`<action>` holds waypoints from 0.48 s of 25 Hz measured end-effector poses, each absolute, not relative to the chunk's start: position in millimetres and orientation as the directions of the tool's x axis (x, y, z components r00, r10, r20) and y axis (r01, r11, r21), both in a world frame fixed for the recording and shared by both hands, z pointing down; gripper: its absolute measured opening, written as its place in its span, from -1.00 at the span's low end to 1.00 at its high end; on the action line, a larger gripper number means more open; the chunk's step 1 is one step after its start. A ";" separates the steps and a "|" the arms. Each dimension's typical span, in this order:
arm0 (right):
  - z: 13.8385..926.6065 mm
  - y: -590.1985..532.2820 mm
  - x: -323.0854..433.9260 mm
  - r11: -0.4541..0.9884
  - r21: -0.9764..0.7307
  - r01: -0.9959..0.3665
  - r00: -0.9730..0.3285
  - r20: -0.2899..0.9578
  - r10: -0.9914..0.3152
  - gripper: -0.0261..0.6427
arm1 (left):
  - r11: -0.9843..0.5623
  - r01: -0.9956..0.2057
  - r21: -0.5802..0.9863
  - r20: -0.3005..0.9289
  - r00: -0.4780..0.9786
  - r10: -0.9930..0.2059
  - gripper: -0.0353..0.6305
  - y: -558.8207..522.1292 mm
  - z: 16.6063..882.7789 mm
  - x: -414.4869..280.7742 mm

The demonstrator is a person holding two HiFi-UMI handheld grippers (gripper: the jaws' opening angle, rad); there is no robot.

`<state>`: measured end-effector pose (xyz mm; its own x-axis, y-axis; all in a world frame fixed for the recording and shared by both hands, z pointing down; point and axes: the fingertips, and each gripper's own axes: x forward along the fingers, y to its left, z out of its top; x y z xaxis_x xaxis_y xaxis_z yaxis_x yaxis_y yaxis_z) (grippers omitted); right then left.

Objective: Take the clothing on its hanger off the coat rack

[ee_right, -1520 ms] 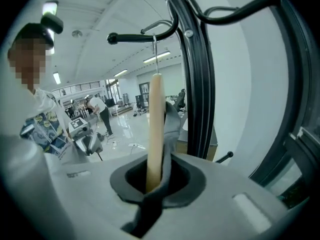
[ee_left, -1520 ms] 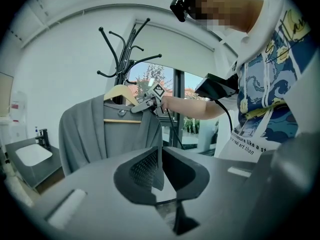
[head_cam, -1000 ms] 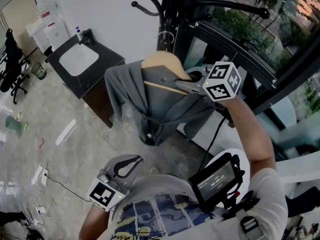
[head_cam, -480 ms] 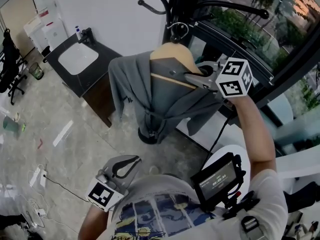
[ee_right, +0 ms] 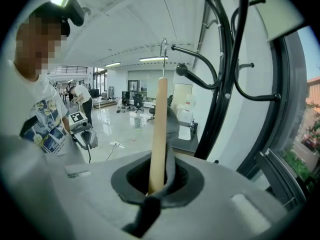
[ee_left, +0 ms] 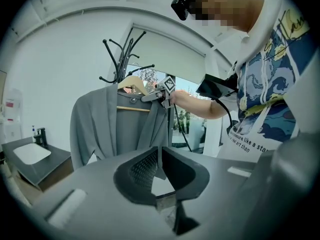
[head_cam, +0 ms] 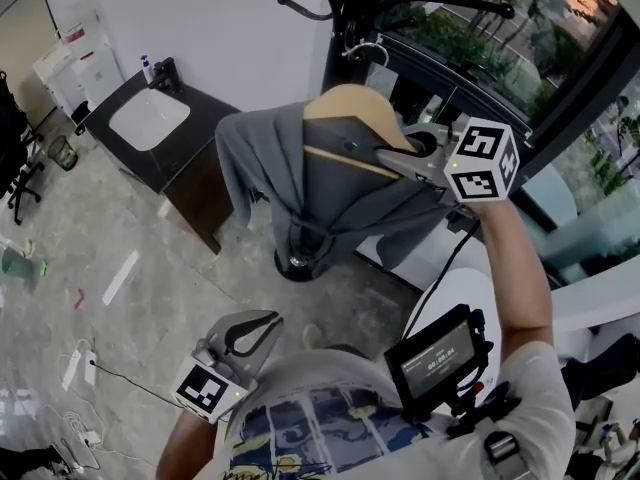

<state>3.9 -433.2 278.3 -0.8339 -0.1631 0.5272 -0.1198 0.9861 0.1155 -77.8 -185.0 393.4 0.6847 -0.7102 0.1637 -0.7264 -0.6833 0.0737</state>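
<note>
A grey garment [head_cam: 330, 193] hangs on a wooden hanger [head_cam: 350, 108] just in front of the black coat rack [head_cam: 345, 8]. My right gripper [head_cam: 385, 156] is shut on the hanger's right shoulder, with a fold of the cloth pinched in too. In the right gripper view the hanger [ee_right: 160, 134] rises straight up from the gripper [ee_right: 157, 184]. Its metal hook [ee_right: 163, 46] is in the air just left of a knobbed rack arm [ee_right: 181, 70], and no arm passes through it. My left gripper [head_cam: 262, 320] is low by the person's torso, shut and holding nothing.
A dark counter with a white sink [head_cam: 150, 118] stands to the left by the wall. Window glass and dark frames [head_cam: 520, 78] run close behind the rack on the right. The rack's round base [head_cam: 295, 263] sits on the floor under the garment. Cables [head_cam: 80, 358] lie at the lower left.
My right gripper has carried the hanger and garment a little right and up in the head view. The hook has shifted along beside the rack pole. The left gripper has stayed put.
</note>
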 end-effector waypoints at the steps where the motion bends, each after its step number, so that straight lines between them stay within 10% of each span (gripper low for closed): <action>1: 278.4 -424.5 4.0 0.985 0.118 -0.123 -0.832 0.529 -0.167 -0.90 | -0.689 -0.722 0.069 0.161 0.690 -0.706 -0.80 -178.5 392.7 -79.2; 12: 283.5 -312.0 -16.0 0.982 0.139 -0.128 -0.824 0.536 -0.183 -0.90 | -0.709 -0.701 0.078 0.142 0.711 -0.688 -0.80 -105.4 391.8 -111.8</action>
